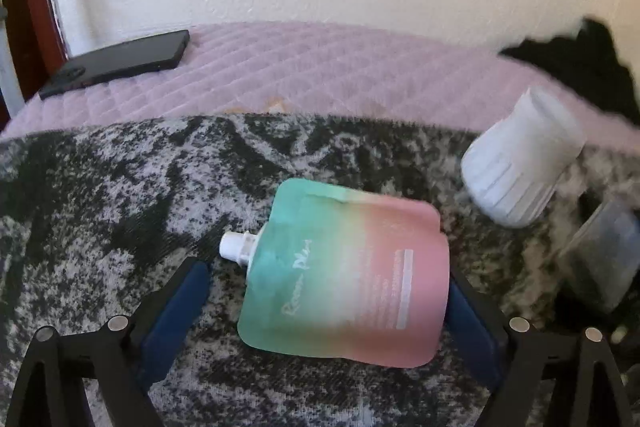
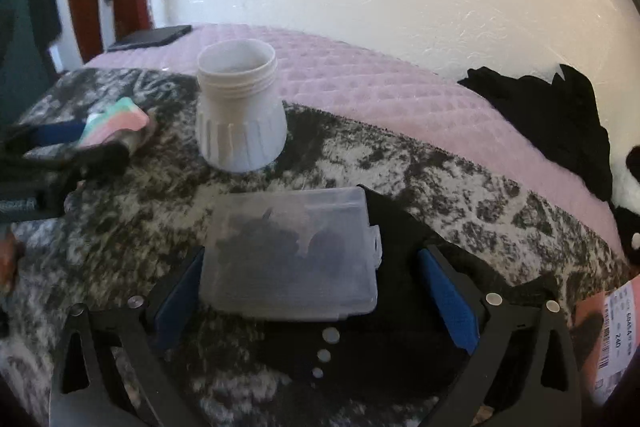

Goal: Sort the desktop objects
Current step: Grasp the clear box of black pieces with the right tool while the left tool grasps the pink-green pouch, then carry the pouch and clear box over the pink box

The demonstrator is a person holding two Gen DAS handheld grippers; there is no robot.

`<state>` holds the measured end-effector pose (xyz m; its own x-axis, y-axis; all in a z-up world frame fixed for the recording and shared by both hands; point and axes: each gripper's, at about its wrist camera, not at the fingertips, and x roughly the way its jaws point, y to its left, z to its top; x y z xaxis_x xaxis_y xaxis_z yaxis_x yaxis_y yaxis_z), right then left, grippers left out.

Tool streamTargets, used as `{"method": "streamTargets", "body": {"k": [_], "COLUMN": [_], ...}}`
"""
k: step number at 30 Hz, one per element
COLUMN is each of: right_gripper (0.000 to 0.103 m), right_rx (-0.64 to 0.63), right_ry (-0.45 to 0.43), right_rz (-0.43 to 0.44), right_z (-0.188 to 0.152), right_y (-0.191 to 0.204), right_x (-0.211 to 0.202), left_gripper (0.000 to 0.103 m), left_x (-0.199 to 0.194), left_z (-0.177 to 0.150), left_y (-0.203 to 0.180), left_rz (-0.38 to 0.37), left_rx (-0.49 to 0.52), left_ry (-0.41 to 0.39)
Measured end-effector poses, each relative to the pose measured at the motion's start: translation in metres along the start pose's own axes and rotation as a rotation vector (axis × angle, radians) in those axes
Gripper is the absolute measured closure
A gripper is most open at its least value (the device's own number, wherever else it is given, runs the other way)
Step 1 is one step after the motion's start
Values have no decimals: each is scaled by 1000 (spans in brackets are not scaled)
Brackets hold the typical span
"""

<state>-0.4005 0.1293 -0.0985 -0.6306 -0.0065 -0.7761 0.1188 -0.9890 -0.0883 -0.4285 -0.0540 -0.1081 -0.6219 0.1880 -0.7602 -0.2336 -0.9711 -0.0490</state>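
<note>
A green-to-pink spouted pouch (image 1: 344, 271) lies flat on the black-and-white mottled blanket (image 1: 120, 195), white spout to the left. My left gripper (image 1: 328, 275) is open, its blue-padded fingers (image 1: 176, 307) on either side of the pouch. A clear plastic box (image 2: 290, 255) with dark contents lies between the open fingers of my right gripper (image 2: 310, 267), the left pad close to its side. A white ribbed cup (image 2: 240, 111) stands upright behind the box; it also shows in the left wrist view (image 1: 520, 163). The pouch and left gripper show at far left of the right wrist view (image 2: 116, 123).
A black phone (image 1: 116, 63) lies on the pink quilted cover (image 1: 320, 67) at the back left. Black cloth (image 2: 560, 123) is heaped at the back right by the white wall. A pink labelled packet (image 2: 612, 331) sits at the right edge. Dark red frame at the left.
</note>
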Motion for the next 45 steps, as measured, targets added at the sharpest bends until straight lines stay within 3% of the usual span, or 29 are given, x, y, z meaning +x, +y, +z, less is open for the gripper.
{"method": "streamTargets", "body": {"k": [1, 2, 6, 10, 16, 20, 23, 26, 29, 32, 34, 35, 38, 42, 45], "right_gripper": [23, 25, 27, 27, 27, 26, 26, 26, 26, 26, 26, 26, 26, 26, 26], "right_rx": [33, 56, 106, 155, 88, 22, -16, 3, 64, 105, 115, 116, 81, 66, 88], "right_ry": [-8, -17, -45, -72, -54, -70, -90, -104, -108, -110, -116, -123, -177, -233, -231], "right_rz": [-6, -8, 33, 100, 164, 148, 130, 169, 229, 272, 286, 291, 274, 262, 288], "right_z": [1, 1, -9, -37, -97, -128, -143, -149, -149, -146, -142, -139, -133, -131, -133], "right_y": [-5, -9, -18, -18, 0, 9, 10, 3, -10, -16, -17, -17, -14, -14, -17], "right_x": [-1, -3, -16, -53, -116, -135, -138, -137, -134, -132, -132, -133, -147, -173, -190], "left_gripper": [11, 13, 17, 17, 17, 5, 4, 4, 1, 2, 4, 11, 35, 39, 40], "left_x": [-1, -2, -15, -44, -72, -63, -49, -33, -6, 24, 35, 34, 13, -21, -57], "left_z": [-1, -1, -14, -54, -85, -76, -57, -25, 7, 21, 21, 18, 3, -30, -61], "left_y": [-2, -4, 2, -3, -25, -25, -25, -19, -6, -10, -32, -38, -41, -48, -51], "left_rz": [11, 22, -28, -95, -14, 23, 13, -15, 12, 137, 262, 275, 256, 201, 112], "left_rx": [8, 16, -58, -99, -77, -153, -245, -358, -474, -457, -337, -311, -315, -255, -264], "left_ry": [-3, -6, -24, -33, -16, 0, 10, 11, 42, 67, 81, 62, 12, 13, 2]}}
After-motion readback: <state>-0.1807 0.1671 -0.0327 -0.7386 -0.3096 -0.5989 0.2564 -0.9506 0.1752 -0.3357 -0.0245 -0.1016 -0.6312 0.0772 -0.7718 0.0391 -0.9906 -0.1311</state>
